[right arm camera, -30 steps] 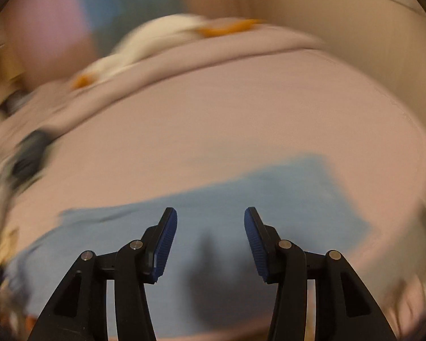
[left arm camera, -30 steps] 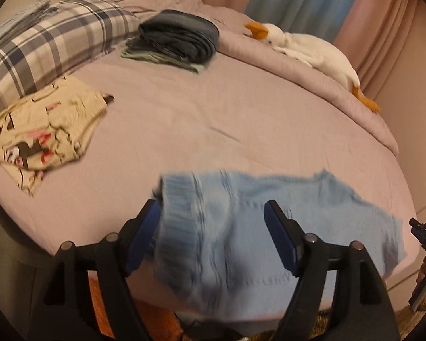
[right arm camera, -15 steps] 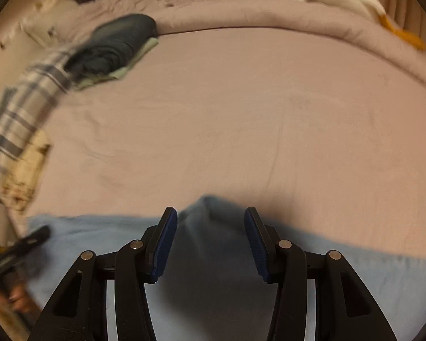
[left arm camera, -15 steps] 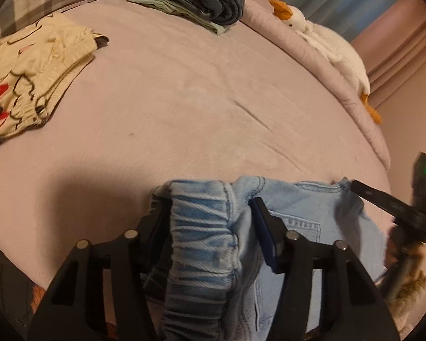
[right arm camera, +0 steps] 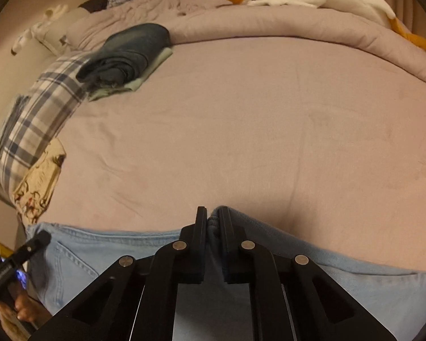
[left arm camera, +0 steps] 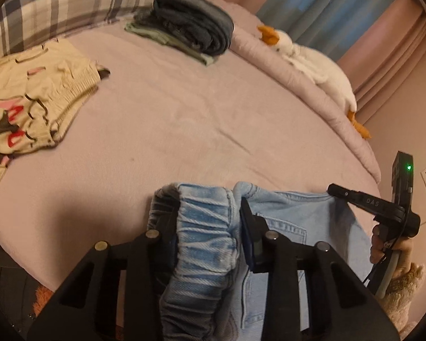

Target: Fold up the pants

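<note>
Now both tools are locked onto the light-blue jeans, which lie along the near edge of the bed. A second ago our left tool stood wide apart around the bunched elastic waistband; its jaws have since come in and clench that gathered band, which bulges between them. Our right tool was parted over flat denim half a second ago; it is now pinched almost completely together on a small ridge of the jeans' far edge, fabric visible in the slit between the jaws. From the left wrist view, the right tool's tip sits on the far edge of the denim beside the back pocket, so our two grips are spaced along the same far edge. The rest of the garment looks flat, one layer, no fold made yet as far as we can tell. Our read: grasp phase done, the lift or carry-over for the first fold can start. Risk: the left grip is on thick elastic and could slip, while the right bite is thin. Folded dark pants, patterned shorts and goose plush are well apart and not in the way.
</note>
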### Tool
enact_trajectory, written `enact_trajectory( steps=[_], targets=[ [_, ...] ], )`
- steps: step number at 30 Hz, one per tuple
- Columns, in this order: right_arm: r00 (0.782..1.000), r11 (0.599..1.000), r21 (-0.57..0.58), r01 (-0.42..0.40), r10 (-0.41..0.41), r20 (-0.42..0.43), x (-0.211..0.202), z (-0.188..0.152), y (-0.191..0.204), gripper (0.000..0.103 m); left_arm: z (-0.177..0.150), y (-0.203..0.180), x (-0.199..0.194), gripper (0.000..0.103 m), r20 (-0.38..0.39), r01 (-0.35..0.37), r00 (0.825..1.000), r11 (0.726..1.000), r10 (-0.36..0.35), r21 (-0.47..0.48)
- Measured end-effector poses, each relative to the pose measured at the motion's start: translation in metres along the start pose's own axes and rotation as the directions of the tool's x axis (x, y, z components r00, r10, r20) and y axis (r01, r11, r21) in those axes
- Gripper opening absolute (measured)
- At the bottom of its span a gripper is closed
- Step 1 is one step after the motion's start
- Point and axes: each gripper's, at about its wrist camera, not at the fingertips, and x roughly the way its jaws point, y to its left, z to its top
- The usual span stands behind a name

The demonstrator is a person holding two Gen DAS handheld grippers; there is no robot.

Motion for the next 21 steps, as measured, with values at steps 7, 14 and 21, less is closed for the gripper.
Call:
enact_trajectory(
  steps=[7,14,21],
  targets=[
    [0.994,0.996,-0.036,0.087,-0.089,-0.067,0.056,0.004,0.005,0.009,-0.012,-0.002,0.022,0.043,-0.027,-0.110,0.993,0.991,0.113,0.081],
    [0.972,0.959,-0.168,0.226,-0.233,-0.020,0.063,0.005,0.028,0.009,-0.019,0.002,0.027,0.047,-0.007,-0.137,0.990,0.988,0.138,0.071],
    [0.963,0.949,-0.170,0.267,-0.269,0.010,0.066,0.007,0.026,0.009,-0.018,0.009,0.028,0.049,-0.012,-0.100,0.995,0.994,0.100,0.041]
  ],
)
